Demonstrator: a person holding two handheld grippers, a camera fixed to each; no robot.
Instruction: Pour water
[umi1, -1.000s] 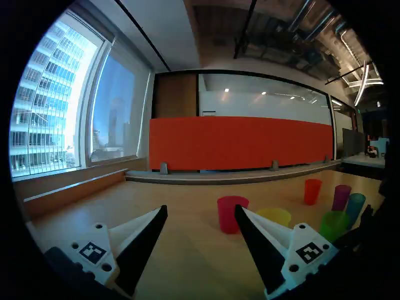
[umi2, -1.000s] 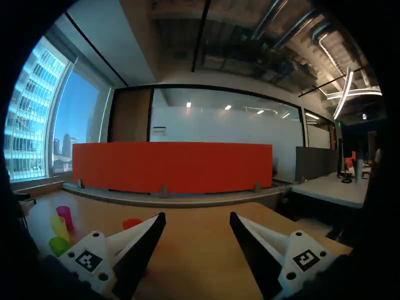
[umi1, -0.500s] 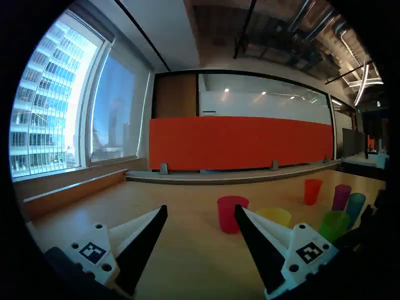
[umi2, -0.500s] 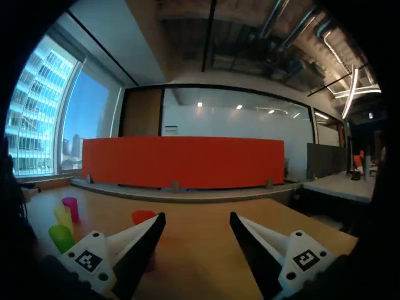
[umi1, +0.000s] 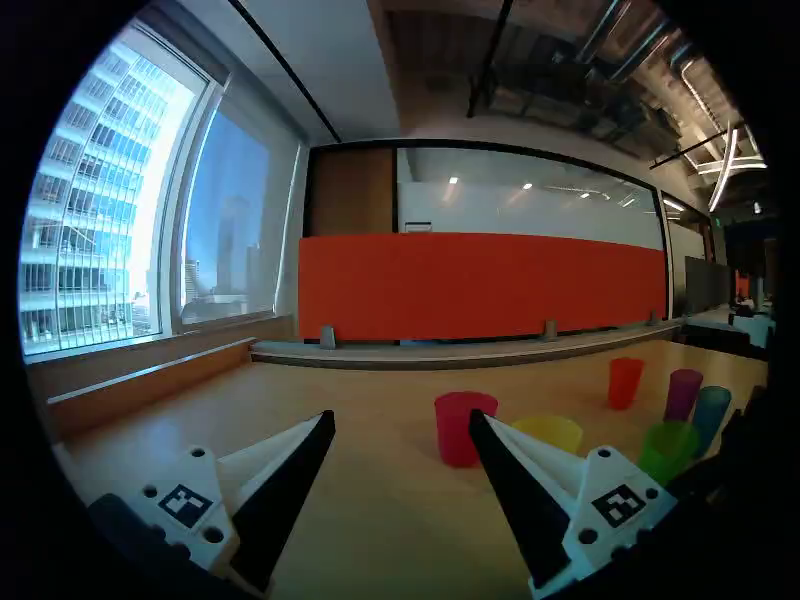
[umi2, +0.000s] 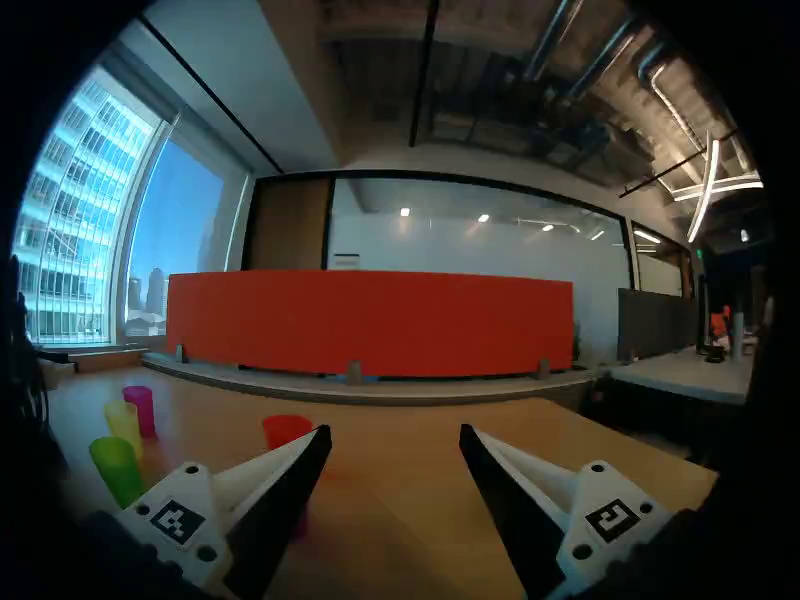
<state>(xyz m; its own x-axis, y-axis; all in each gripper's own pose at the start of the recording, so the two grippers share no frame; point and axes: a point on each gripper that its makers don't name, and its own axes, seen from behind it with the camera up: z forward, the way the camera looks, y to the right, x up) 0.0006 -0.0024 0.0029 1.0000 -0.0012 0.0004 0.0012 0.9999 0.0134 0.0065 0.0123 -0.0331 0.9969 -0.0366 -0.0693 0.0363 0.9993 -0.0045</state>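
Left claw (umi1: 401, 416) agape, pink cup (umi1: 455, 425) ahead

pink cup (umi1: 462, 428) | yellow cup (umi1: 556, 431) | orange cup (umi1: 625, 382) | orange-red partition (umi1: 480, 285) | tan table (umi1: 385, 490)

You're looking at six plastic cups, all upright, mouths open: a magenta cup (umi1: 465, 428) nearest centre, a yellow cup (umi1: 548, 432) just beside it, then a green cup (umi1: 668, 450), teal cup (umi1: 711, 415), purple cup (umi1: 684, 394), and an orange-red cup (umi1: 625, 383) farthest back.
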